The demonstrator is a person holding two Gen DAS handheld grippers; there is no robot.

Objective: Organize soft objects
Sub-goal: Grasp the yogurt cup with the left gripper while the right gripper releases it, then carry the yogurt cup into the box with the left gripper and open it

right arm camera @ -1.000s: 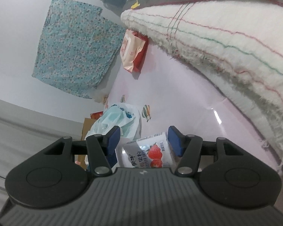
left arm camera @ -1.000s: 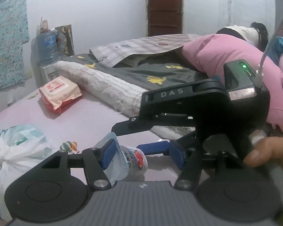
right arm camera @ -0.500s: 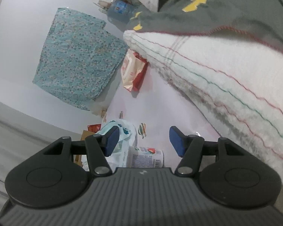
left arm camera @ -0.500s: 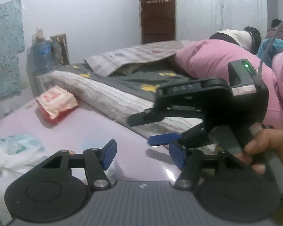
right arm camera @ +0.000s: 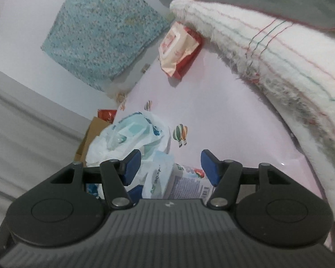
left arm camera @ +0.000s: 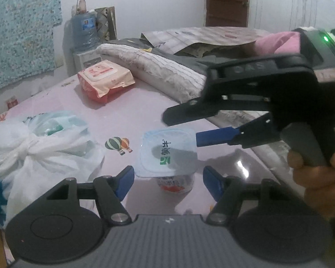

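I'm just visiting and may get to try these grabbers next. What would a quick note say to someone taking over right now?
Left gripper: open, holding nothing, hovering over the yogurt cup.
Right gripper: open, empty, close beside the cup.
The cup stands upright on the pink sheet, beside the tied plastic bag. The wet wipes pack lies further back near the folded blanket.
Done: the cup is set down and free.
Left: probably sorting the bag and wipes; nothing shows where they go.
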